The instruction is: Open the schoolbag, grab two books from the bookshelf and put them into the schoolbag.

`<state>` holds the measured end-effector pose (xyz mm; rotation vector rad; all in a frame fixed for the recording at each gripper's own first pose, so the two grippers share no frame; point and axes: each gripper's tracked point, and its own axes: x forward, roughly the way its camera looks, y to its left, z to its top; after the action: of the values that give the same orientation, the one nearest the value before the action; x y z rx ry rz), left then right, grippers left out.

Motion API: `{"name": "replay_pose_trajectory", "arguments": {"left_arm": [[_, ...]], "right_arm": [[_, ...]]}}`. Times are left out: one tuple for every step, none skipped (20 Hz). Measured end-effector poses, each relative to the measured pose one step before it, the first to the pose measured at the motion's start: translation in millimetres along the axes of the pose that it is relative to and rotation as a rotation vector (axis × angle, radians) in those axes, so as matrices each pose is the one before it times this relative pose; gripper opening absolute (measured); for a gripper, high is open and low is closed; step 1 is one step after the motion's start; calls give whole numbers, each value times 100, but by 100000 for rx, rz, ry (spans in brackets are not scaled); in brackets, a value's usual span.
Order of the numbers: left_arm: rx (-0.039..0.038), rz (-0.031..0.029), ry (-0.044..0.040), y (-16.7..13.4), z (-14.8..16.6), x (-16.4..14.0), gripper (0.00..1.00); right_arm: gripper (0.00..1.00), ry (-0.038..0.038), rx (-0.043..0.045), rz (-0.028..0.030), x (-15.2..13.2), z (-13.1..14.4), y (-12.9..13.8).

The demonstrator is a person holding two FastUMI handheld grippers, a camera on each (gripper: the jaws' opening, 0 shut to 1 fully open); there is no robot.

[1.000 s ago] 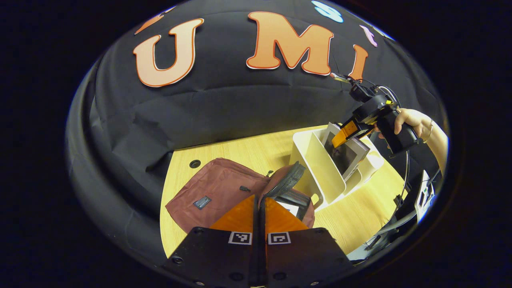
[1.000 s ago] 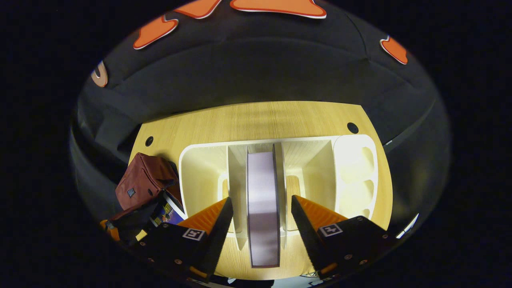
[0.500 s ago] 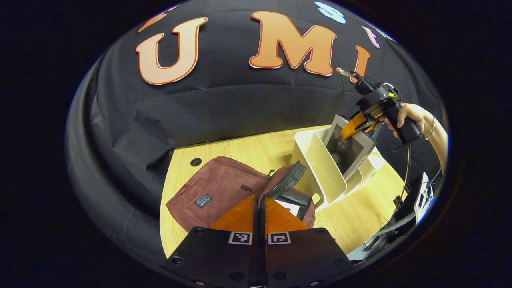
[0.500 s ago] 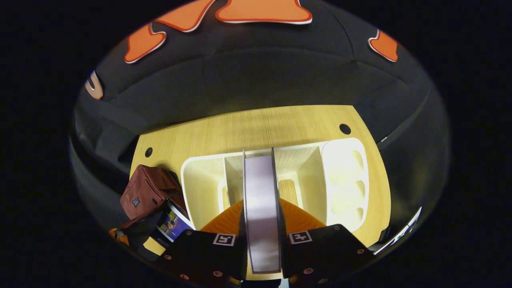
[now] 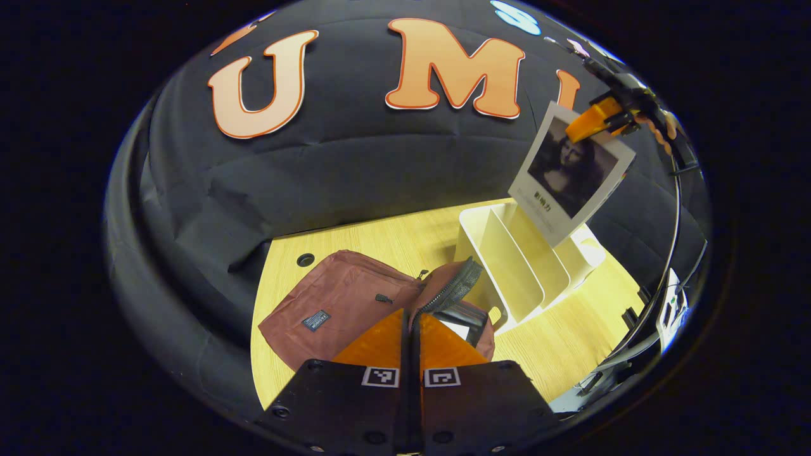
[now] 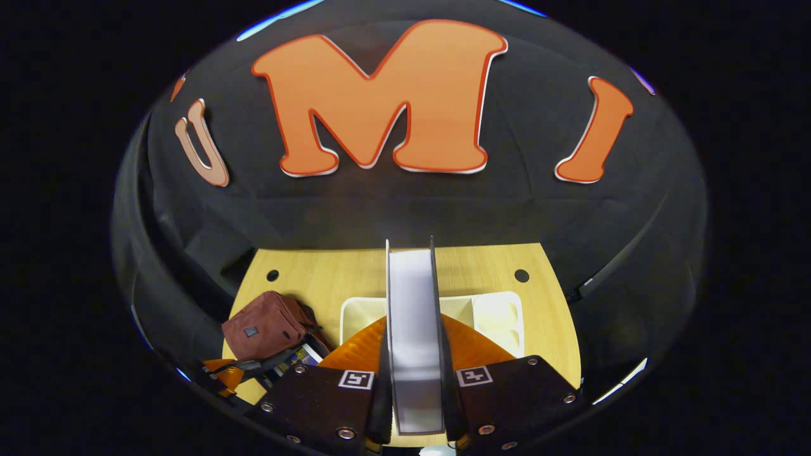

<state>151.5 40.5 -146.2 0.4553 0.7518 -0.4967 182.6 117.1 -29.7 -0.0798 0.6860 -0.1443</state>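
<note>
The wooden table [image 5: 393,240] carried the white bookshelf [image 5: 507,266] and, beside it, the maroon schoolbag [image 5: 342,304], unzipped, a book [image 5: 462,326] inside. My right gripper [image 6: 415,380] pinched a portrait-cover book [image 5: 567,168] aloft above the bookshelf; its caption was illegible. My left gripper [image 5: 412,354] pressed onto the bag's flap [image 5: 453,288].

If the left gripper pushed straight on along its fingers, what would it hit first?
Most likely the maroon fabric schoolbag: the left gripper points at its raised zipper flap, though depth is unclear.
</note>
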Motion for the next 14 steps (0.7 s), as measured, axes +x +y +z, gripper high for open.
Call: {"name": "replay_pose_trajectory", "arguments": {"left_arm": [[123, -258, -55, -13, 145, 144, 1], [157, -119, -57, 89, 60, 66, 1], [123, -21, -184, 92, 176, 94, 1], [-71, 212, -322, 224, 3, 136, 1], [-456, 197, -35, 150, 34, 93, 1], [-1514, 125, -132, 165, 30, 31, 1], [-1885, -239, -276, -92, 116, 126, 1], [-1004, -258, -160, -81, 7, 34, 0], [-74, -181, -434, -5, 66, 48, 0], [332, -389, -371, -46, 104, 55, 0], [415, -450, -300, -45, 62, -19, 0], [379, -472, -535, 38, 72, -84, 1], [558, -368, -402, -39, 26, -57, 1], [398, -448, -325, 40, 56, -11, 1]], "right_arm": [[32, -1352, 1280, 2689, -1803, 256, 303], [32, -1128, 2284, 3223, -1739, -44, 434], [32, -1474, 2815, 3548, -1421, -256, 654], [32, -1607, 3485, 3642, -1230, -280, 634], [32, -992, 3898, 3767, -1027, -539, 447], [32, -1320, 5097, 3530, -919, -820, 308], [32, -675, 5026, 3633, -724, -775, 298], [32, -299, 5306, 3170, -465, -1139, 119], [32, -308, 5575, 2678, 91, -1332, -163], [32, 131, 4962, 2425, 292, -1529, -331], [32, -116, 5599, 1683, 1, -1703, -444], [32, -14, 5106, 1571, 281, -1845, -652], [32, -503, 5858, 1567, 844, -1380, -754], [32, -256, 6388, 2146, 728, -1790, -817]]}}
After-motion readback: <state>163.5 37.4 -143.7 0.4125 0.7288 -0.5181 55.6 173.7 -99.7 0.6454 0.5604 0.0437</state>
